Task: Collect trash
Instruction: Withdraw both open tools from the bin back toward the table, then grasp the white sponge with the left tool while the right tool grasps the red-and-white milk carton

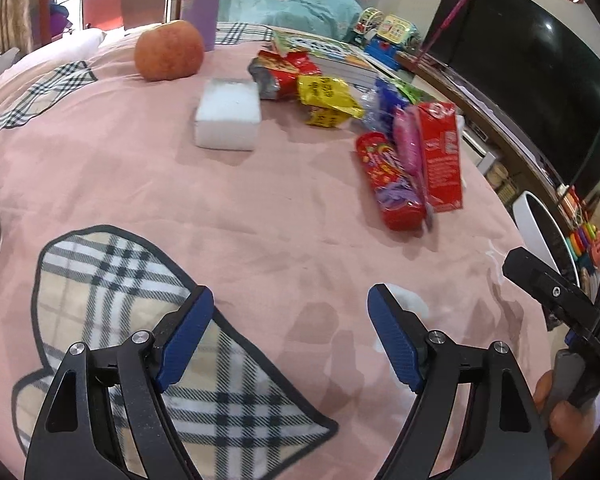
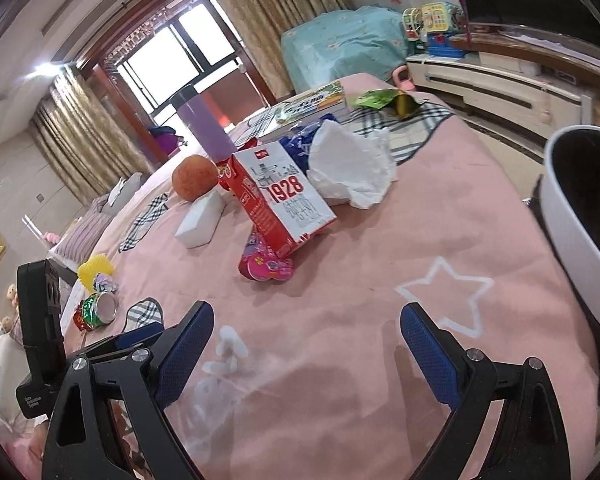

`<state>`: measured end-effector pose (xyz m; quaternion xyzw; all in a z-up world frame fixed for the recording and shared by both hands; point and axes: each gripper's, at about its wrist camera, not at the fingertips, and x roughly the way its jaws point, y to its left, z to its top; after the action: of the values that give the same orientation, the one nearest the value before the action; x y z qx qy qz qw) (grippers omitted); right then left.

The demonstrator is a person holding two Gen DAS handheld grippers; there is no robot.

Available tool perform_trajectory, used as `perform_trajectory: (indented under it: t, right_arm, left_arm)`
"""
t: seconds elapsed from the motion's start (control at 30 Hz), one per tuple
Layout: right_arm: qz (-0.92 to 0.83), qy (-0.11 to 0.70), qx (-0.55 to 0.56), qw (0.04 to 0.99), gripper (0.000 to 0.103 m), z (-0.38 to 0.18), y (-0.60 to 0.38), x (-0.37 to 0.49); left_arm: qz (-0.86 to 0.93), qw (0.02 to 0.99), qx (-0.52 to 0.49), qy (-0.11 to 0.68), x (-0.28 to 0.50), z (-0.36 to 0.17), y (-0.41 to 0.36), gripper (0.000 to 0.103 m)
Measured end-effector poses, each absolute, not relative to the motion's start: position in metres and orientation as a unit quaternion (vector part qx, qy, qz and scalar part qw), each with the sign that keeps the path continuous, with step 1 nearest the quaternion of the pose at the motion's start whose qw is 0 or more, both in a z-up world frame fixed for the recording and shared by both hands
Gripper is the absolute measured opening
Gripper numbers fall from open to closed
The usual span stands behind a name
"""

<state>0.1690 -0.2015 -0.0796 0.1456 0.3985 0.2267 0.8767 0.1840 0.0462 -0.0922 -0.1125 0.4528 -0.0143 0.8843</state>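
Both claws are hanging released over the pink bed (image 1: 260, 216): the left claw (image 1: 290, 336) and the right claw (image 2: 306, 344) are gripping nothing. The trash, a red carton (image 2: 284, 196), wrappers (image 1: 328, 96) and a tissue (image 2: 352, 168), is lying upper center; a white bin (image 2: 572, 220) is sitting at the right edge.

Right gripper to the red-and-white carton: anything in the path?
Nothing visible. The right gripper is open and empty over bare pink bedspread; the carton lies ahead, leaning on a red snack packet. The white bin sits off to the right.
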Motion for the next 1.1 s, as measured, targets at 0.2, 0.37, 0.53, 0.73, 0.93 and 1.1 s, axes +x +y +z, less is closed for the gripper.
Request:
perform_trajectory:
  t: [0.2,0.37,0.53,0.73,0.93,1.1]
  right_arm:
    - [0.243,0.403,0.142,0.871,0.096,-0.083,-0.193,0.182]
    - [0.252,0.404,0.148,0.867,0.096,-0.084,-0.19,0.194]
    - [0.259,0.397,0.147,0.868,0.096,-0.082,-0.189,0.205]
    - [0.269,0.398,0.15,0.864,0.095,-0.082,-0.183,0.222]
    - [0.284,0.396,0.149,0.861,0.095,-0.082,-0.177,0.239]
    - [0.291,0.402,0.148,0.855,0.077,-0.086,-0.172,0.246]
  left_arm:
    - [-0.003,0.884,-0.111,0.455,0.194,-0.094,0.055,0.082]
    - [0.008,0.884,-0.109,0.454,0.207,-0.094,0.064,0.082]
    - [0.027,0.888,-0.111,0.445,0.228,-0.09,0.08,0.082]
    - [0.042,0.892,-0.112,0.437,0.256,-0.086,0.092,0.082]
    - [0.041,0.891,-0.11,0.438,0.282,-0.091,0.092,0.082]
    - [0.04,0.89,-0.108,0.441,0.293,-0.094,0.089,0.082]
